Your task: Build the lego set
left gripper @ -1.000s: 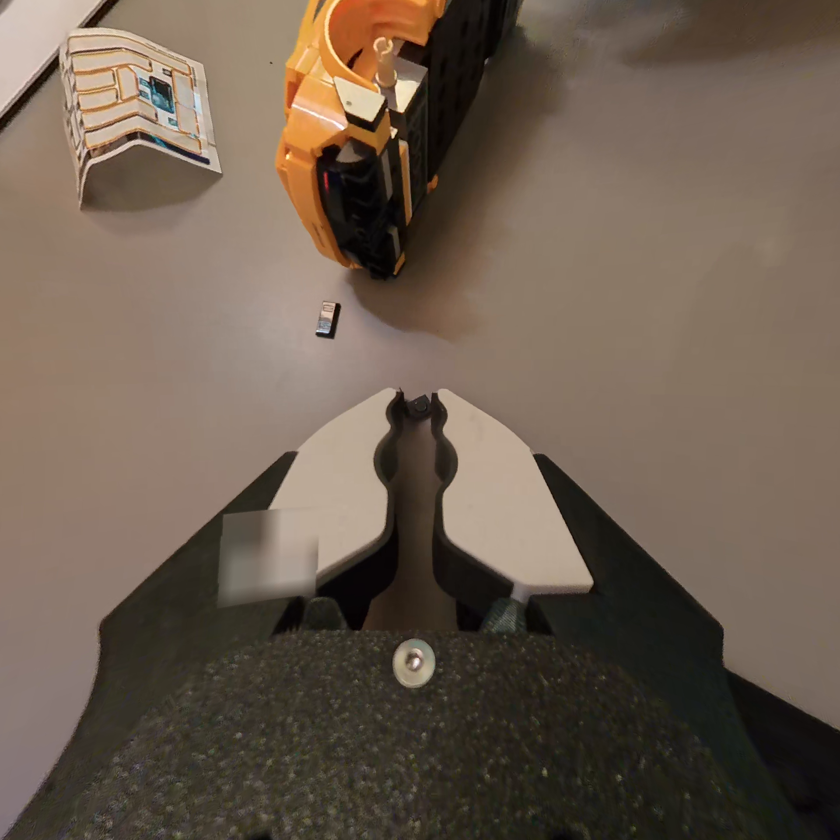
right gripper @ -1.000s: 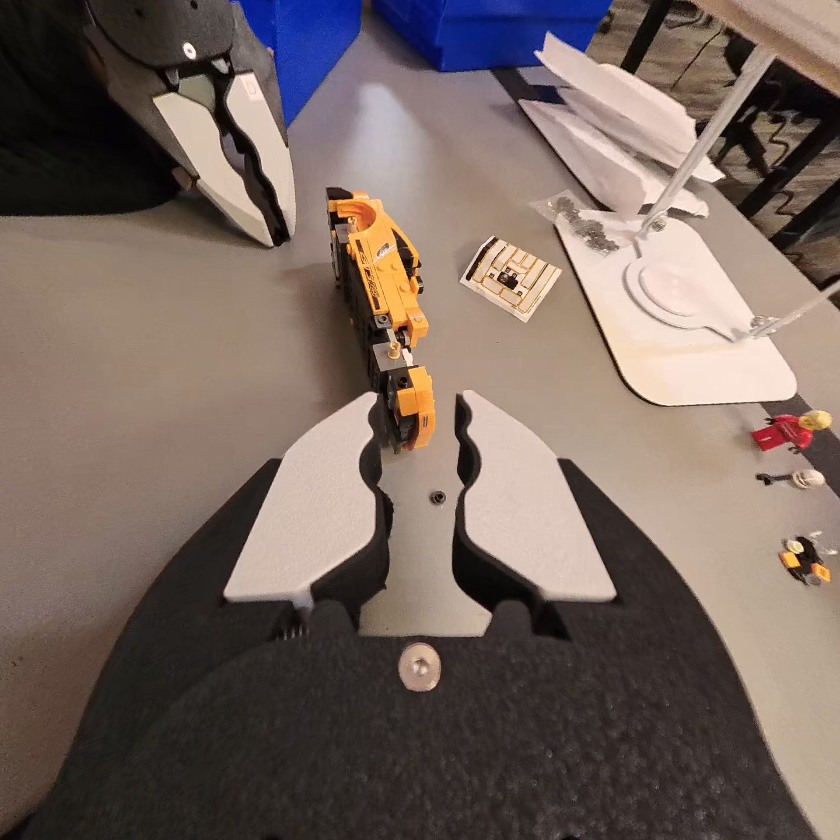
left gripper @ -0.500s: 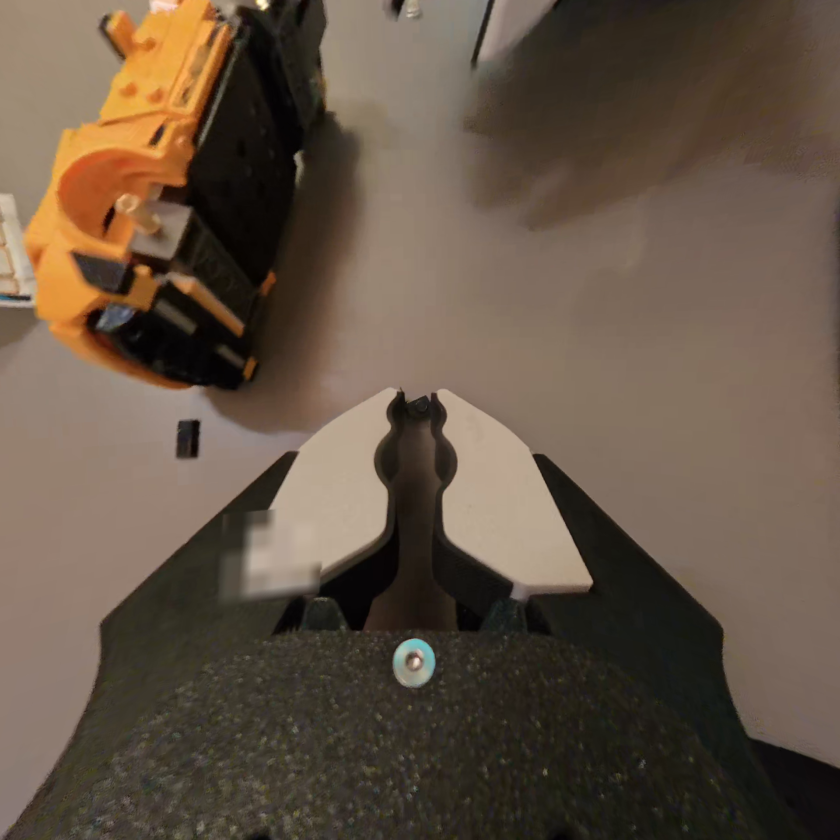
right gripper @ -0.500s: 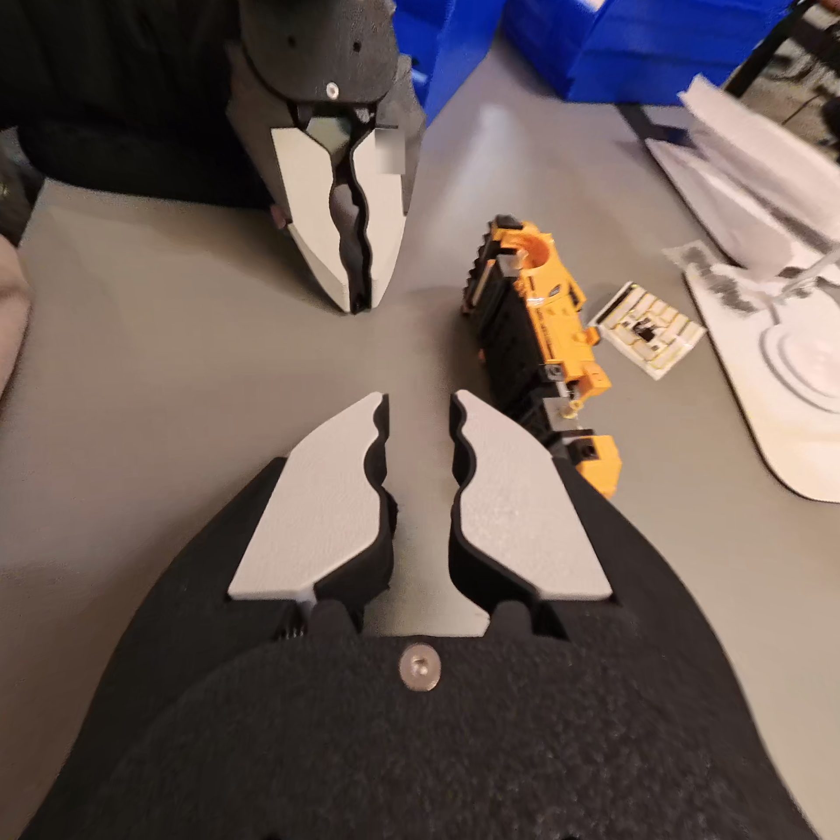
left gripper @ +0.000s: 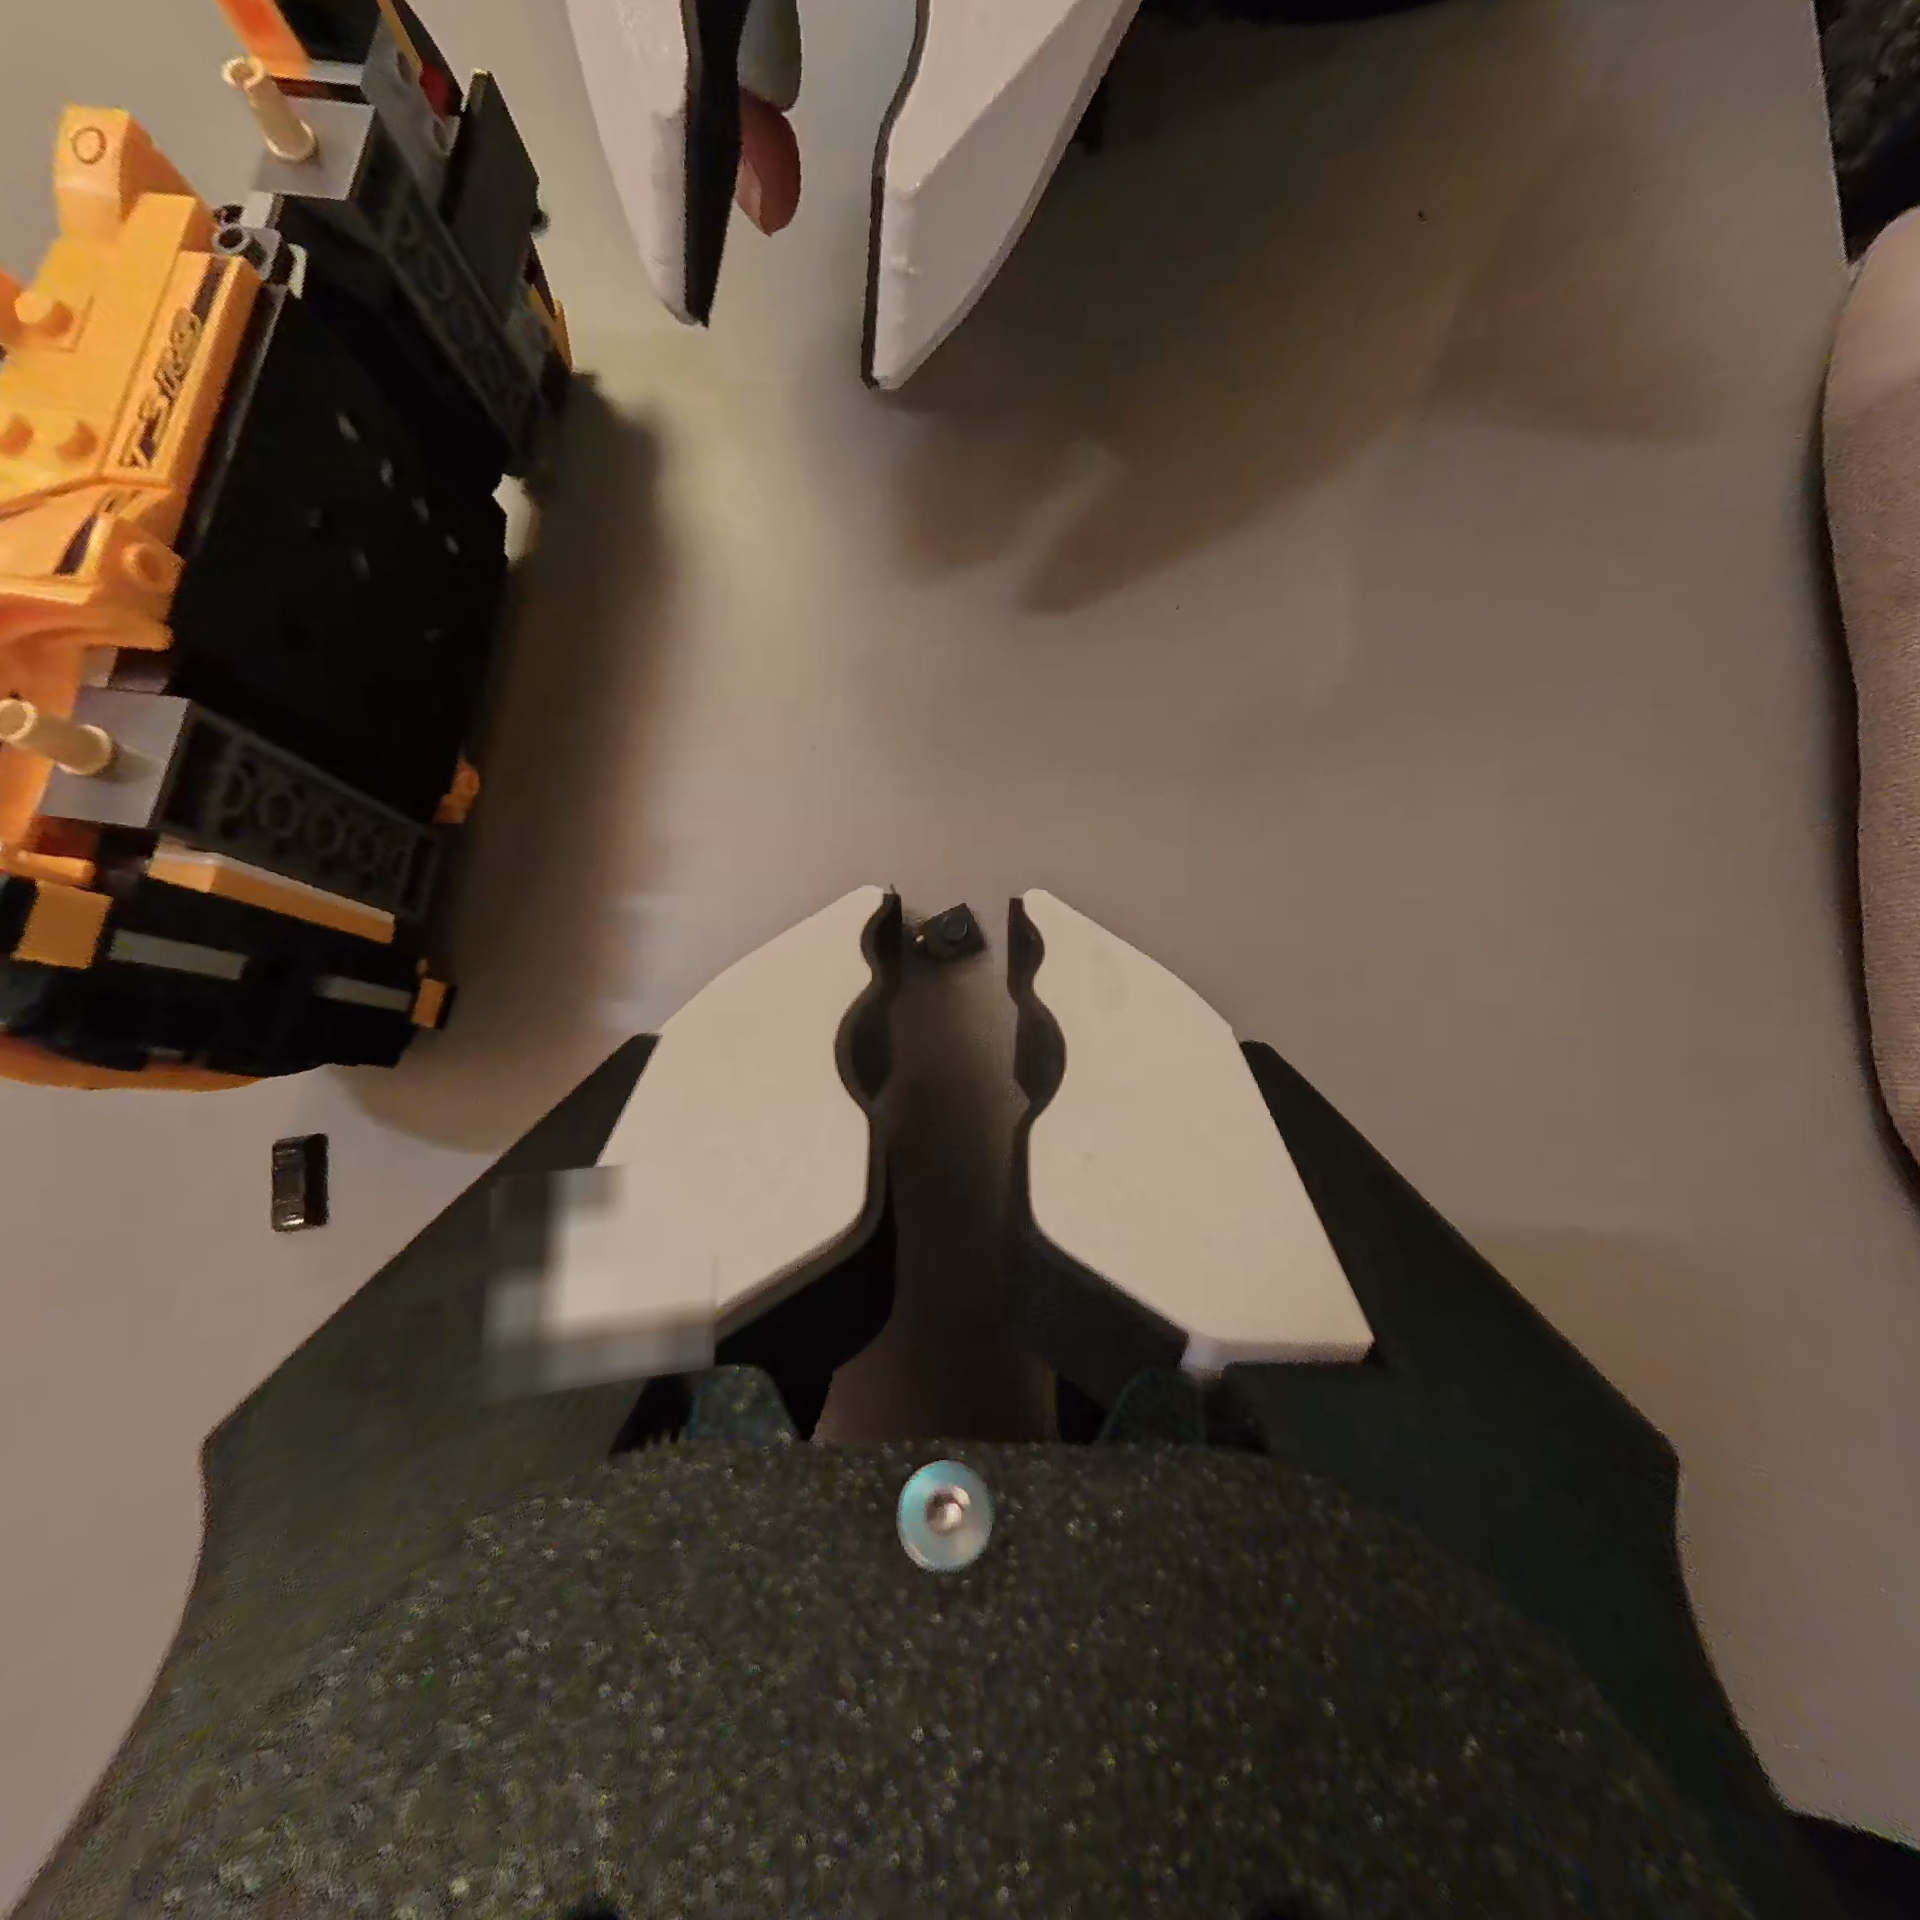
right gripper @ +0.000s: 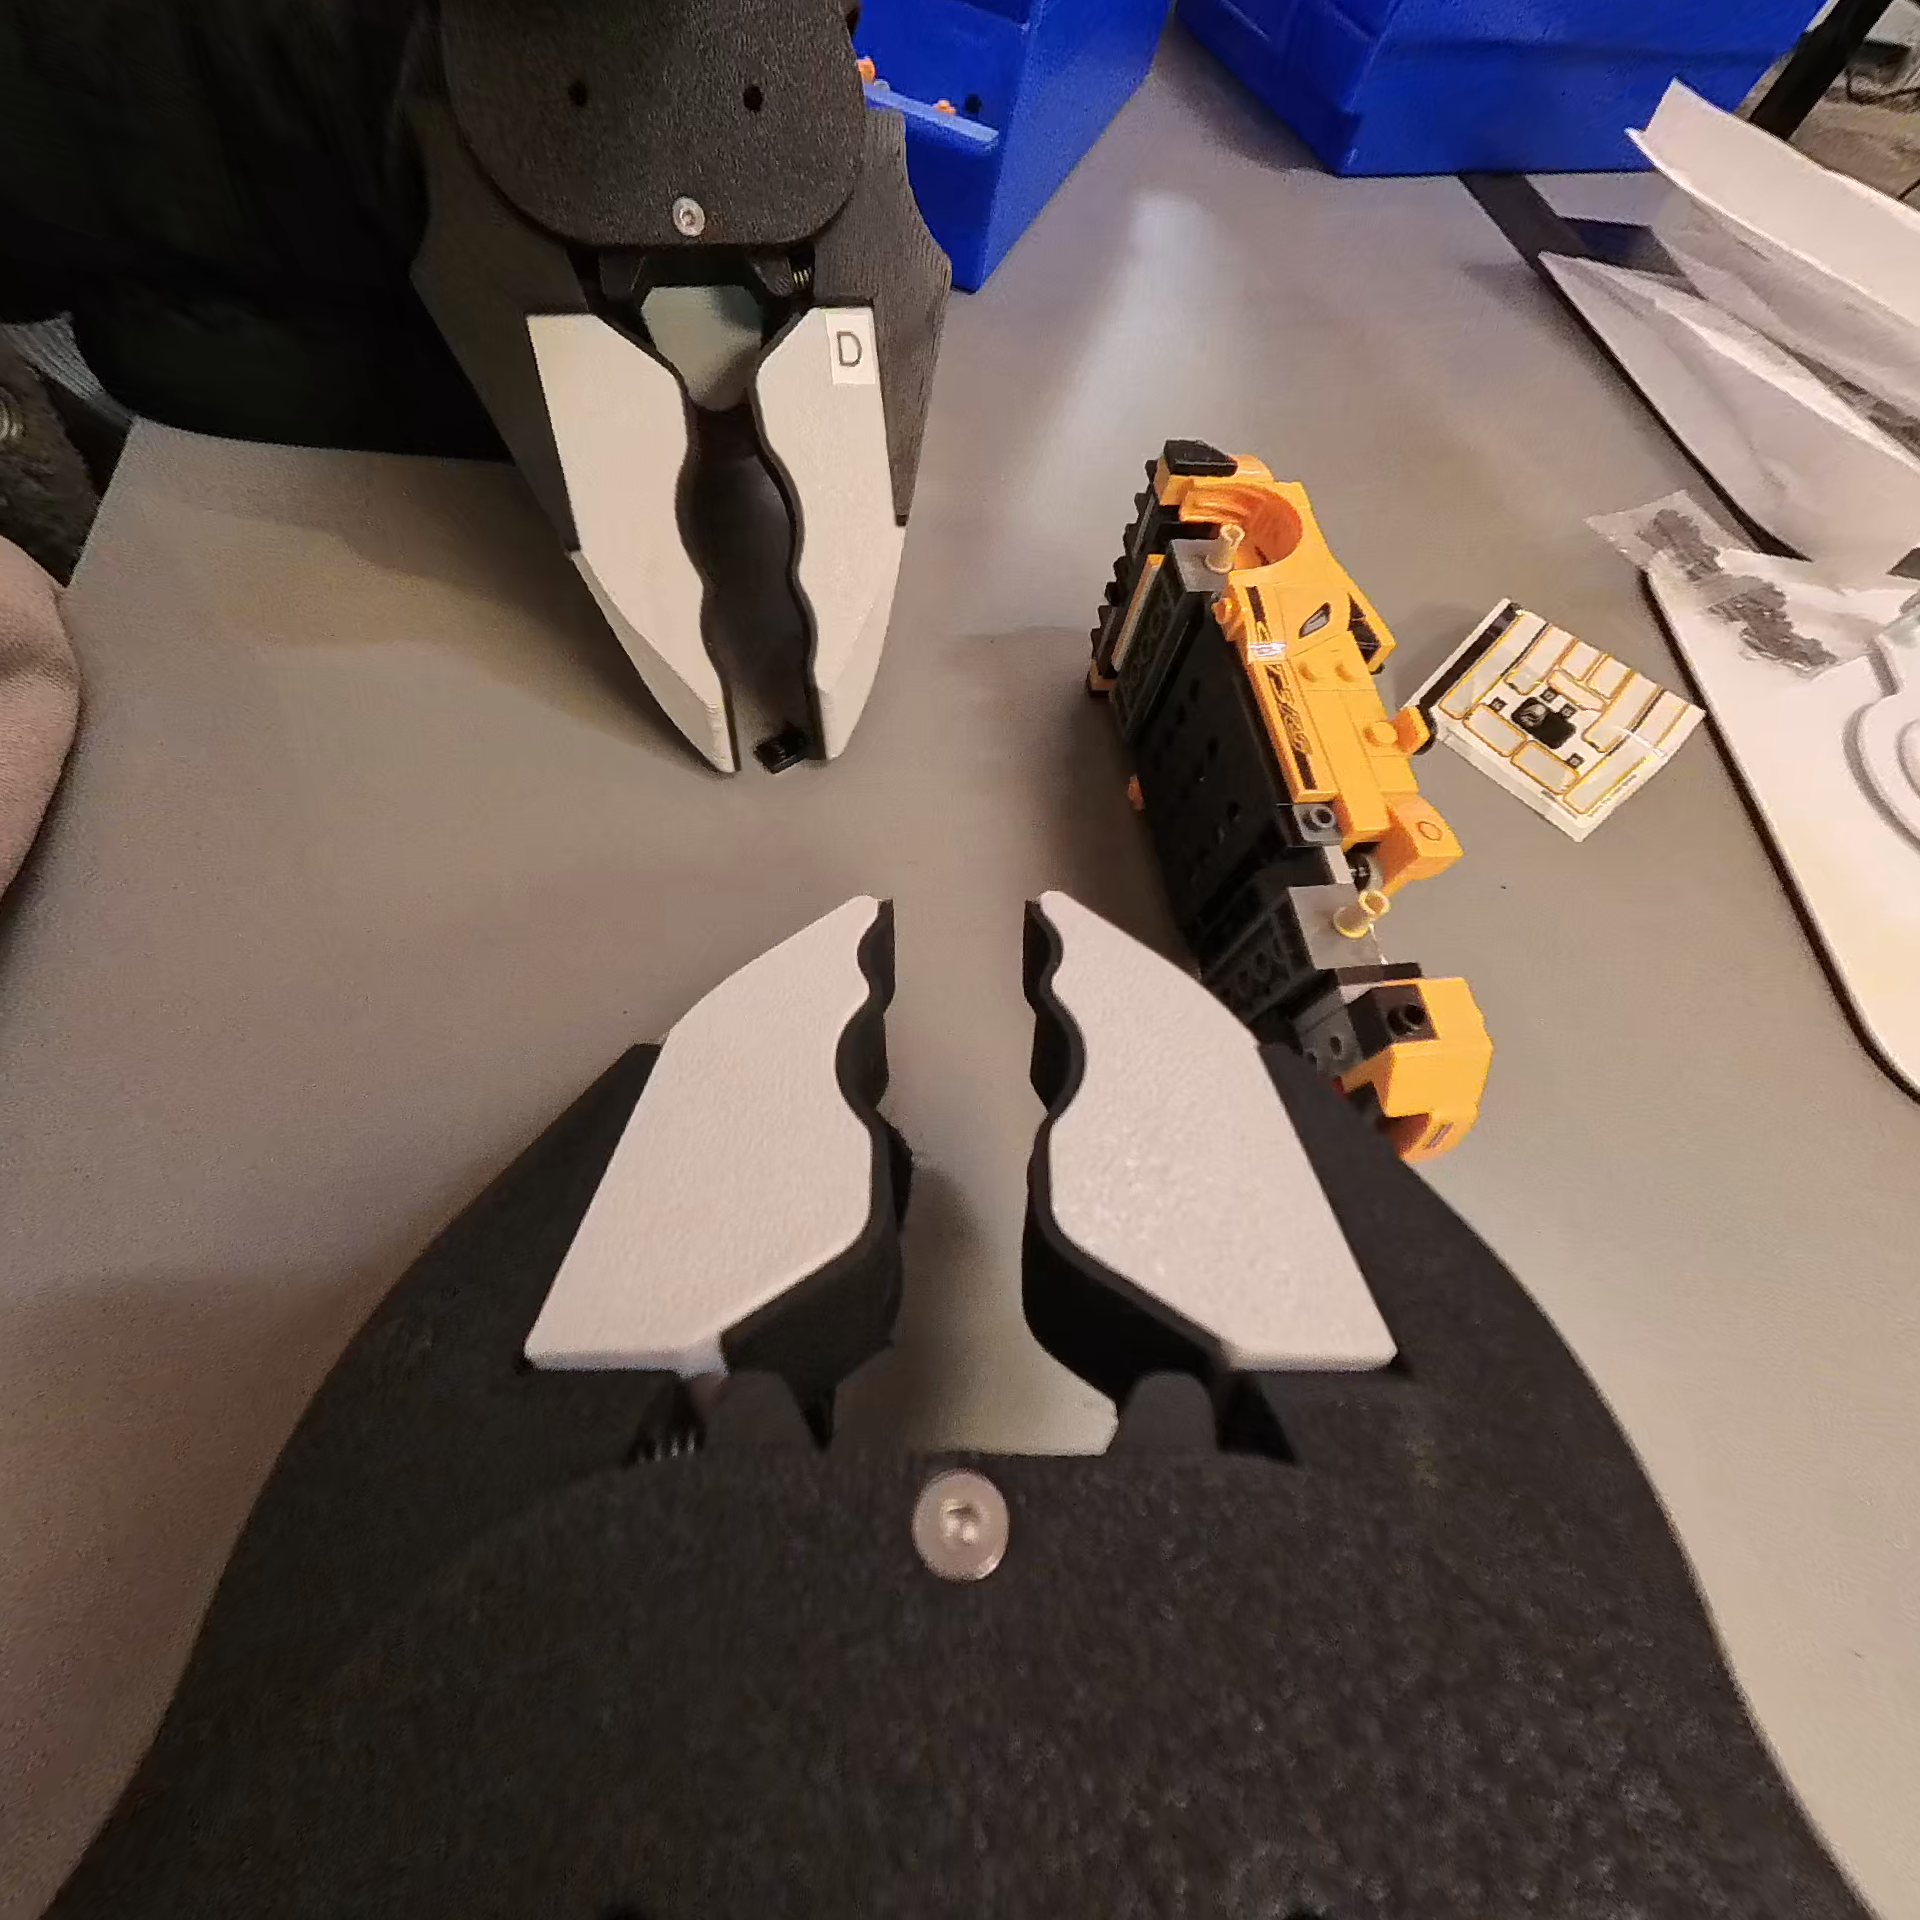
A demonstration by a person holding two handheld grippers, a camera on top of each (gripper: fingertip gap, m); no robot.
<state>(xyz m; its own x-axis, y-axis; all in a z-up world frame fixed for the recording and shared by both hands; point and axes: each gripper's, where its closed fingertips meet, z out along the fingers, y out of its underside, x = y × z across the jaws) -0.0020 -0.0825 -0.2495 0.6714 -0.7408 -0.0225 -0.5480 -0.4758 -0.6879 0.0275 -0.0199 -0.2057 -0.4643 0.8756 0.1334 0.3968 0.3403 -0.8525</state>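
An orange and black lego car (left gripper: 260, 582) lies on its side on the grey table, also in the right wrist view (right gripper: 1278, 790). My left gripper (left gripper: 954, 914) is down at the table to the right of the car, its jaws a little apart. A tiny black lego piece (left gripper: 948, 932) sits loose between the tips, with a gap on each side; it also shows in the right wrist view (right gripper: 781, 750). My right gripper (right gripper: 956, 914) is open and empty, facing the left gripper (right gripper: 779, 743) across a short stretch of table. It shows at the top of the left wrist view (left gripper: 787, 348).
Another small black piece (left gripper: 299, 1181) lies near the car's end. A sticker sheet (right gripper: 1558, 717), a white board (right gripper: 1787, 883), a clear bag of parts (right gripper: 1714, 592) and papers (right gripper: 1787, 312) are right of the car. Blue bins (right gripper: 1455, 73) stand behind. A sleeve (left gripper: 1881, 727) rests at the table edge. The left gripper's tips are roughly 9 cm from the right gripper's.
My left gripper has moved away from the car toward the right gripper and its jaws have parted from the tiny black piece. My right gripper has swung left, off the car.
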